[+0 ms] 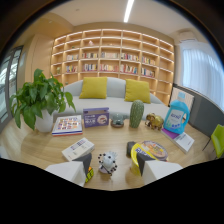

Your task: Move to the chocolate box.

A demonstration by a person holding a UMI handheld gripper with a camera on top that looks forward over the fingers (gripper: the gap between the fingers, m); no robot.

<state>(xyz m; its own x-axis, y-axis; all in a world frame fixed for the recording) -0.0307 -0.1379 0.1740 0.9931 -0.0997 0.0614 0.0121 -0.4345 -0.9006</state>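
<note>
Box (95, 118) upright on surface (35, 145), beyond tongs (114, 169); judged light, stiff card; grip across narrow sides; tongs open, empty

white tongs (114, 170), black-and-yellow tips

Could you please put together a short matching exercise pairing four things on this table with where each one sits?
Things:
1. potted plant
2. blue detergent bottle
3. green cactus figure
4. spotted toy

Places:
A. between the open gripper fingers
B. beside the golden elephant
C. behind the colourful book
D. over the purple book

Pairs: 1-C, 2-D, 3-B, 4-A
</note>
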